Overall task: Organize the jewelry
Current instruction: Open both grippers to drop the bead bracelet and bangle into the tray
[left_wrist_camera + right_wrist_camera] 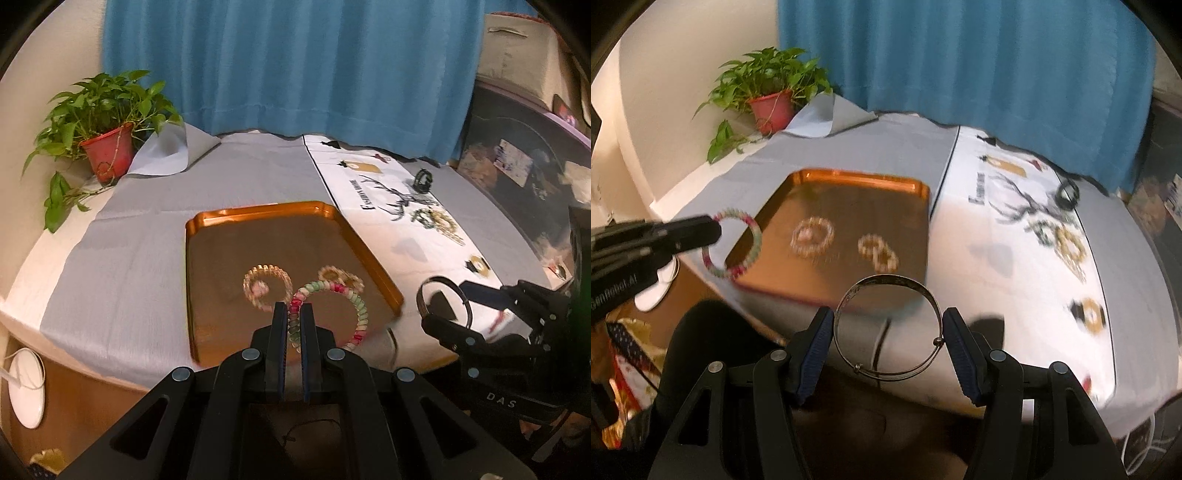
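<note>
A blue curtain [288,66] hangs behind the grey-clothed table [229,173] — cream wall [676,96], potted plant [107,110].

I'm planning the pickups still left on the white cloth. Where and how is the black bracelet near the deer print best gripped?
The black bracelet seems to stand tilted on the white cloth, though it is blurred. Judging by that, come from above and pinch its raised upper rim, one finger inside the ring, one outside; its band looks thin enough for that.

One orange tray [849,177], one potted plant [107,147], two hand-held grippers, one silver bangle [886,328], one beaded bracelet [332,306]
</note>
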A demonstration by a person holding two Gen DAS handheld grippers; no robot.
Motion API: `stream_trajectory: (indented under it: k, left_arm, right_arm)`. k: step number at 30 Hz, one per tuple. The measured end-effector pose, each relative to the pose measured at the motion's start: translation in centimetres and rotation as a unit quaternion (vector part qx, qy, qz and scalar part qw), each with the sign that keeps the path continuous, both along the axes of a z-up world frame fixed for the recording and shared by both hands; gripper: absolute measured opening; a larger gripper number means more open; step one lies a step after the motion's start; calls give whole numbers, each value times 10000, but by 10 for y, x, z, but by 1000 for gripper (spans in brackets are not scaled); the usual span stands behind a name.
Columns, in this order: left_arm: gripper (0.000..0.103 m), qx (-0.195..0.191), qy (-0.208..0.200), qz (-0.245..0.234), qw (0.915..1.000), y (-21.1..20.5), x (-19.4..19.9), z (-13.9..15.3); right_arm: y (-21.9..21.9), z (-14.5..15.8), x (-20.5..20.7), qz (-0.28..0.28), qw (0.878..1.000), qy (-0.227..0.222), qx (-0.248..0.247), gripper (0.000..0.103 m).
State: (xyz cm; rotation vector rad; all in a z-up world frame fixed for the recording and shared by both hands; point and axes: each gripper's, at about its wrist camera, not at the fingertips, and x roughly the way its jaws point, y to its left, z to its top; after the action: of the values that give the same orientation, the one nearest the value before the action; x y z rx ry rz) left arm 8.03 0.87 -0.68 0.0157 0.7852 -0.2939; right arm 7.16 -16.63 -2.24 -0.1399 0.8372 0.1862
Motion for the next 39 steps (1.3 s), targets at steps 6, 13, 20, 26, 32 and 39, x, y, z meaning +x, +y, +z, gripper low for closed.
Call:
stream_trajectory:
  k: [6,13,20,26,32,39]
  left_arm:
    - [4,85,94,132,9998,2,53,-13]
    - [4,265,241,221,9991,2,93,-31]
    - [11,449,389,350,9976,-1,112,-47]
    - [103,619,198,874,9941,6,103,-41]
    - [102,681,427,838,9932,12,54,-37]
    - [102,970,144,581,9935,-7,-39,-23]
  right_arm:
    - [12,-16,58,-26,10000,75,22,61]
    - [20,-39,96,13,9998,196,-37,61]
    - [24,-56,113,26,9993,357,-55,62]
    - [28,-63,106,121,9979,481,-406,81]
    - [18,-43,44,129,9984,393,-373,82]
    - [5,-15,-49,-62,9994,-9,-338,82]
